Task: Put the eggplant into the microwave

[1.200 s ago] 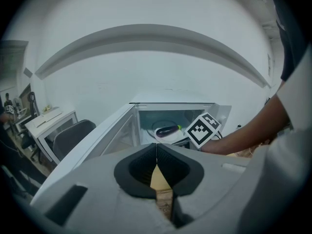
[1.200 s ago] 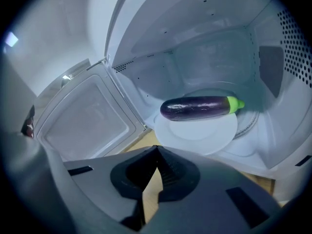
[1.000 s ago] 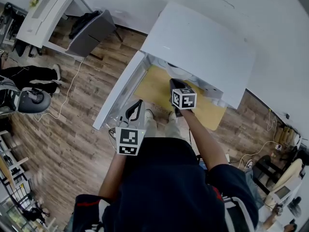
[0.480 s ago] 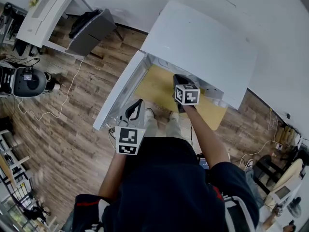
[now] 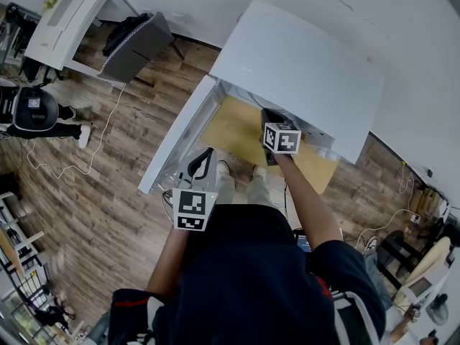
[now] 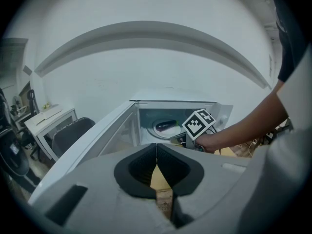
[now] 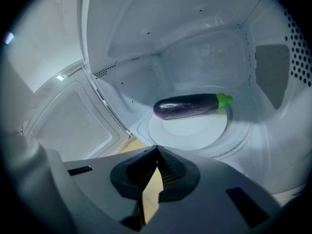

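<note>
Starting at the left: the left tool (image 6: 156,150) is hanging back outside the microwave (image 5: 302,63), just by the open door (image 5: 176,139), which is swinging out to the left side. Its jaws are sitting pressed together with nothing between them. It's pointing toward the opening, and from its own view you're looking past the door into the cavity.

Moving right, the right tool (image 7: 156,156) is reaching in at the mouth of the microwave, with the person's arm (image 5: 305,203) stretching out over the tan table (image 5: 226,131). Its jaws are also closed up tight and gripping nothing.

The eggplant (image 7: 190,105) is lying inside the microwave on the round glass turntable (image 7: 195,130), on its side, purple body running leftward and green cap pointing right. It's sitting ahead of the right tool's closed tips and a bit to the right of them, clearly apart from them and not touching.
</note>
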{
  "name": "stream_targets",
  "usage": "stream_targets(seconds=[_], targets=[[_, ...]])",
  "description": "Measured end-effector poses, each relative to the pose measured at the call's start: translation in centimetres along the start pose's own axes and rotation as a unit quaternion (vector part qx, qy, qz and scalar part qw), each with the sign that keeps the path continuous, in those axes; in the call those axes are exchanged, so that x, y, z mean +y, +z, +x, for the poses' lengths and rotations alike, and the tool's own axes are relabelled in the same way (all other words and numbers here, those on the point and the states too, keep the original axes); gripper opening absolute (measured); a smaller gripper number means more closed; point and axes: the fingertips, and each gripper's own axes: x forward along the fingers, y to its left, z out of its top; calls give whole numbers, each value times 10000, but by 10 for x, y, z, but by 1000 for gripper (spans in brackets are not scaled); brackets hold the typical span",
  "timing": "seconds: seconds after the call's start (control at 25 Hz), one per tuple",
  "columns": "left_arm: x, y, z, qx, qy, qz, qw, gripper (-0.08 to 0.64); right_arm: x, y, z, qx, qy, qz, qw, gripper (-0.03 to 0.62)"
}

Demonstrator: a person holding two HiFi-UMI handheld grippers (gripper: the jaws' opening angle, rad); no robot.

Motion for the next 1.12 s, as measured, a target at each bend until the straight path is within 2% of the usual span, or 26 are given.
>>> stream_targets(seconds=[0.4, 0.68, 1.12], targets=[[-3, 7, 0, -46, -22, 13, 10000, 17, 3, -2, -9, 27, 107, 119, 9999, 11], [1, 10, -2, -150, 37, 54, 9999, 17, 16, 3, -21, -6, 218, -86, 9997, 11], [-11, 40, -17, -603, 34, 268, 9978, 17, 62, 46, -79, -616, 652, -559, 9944, 11]])
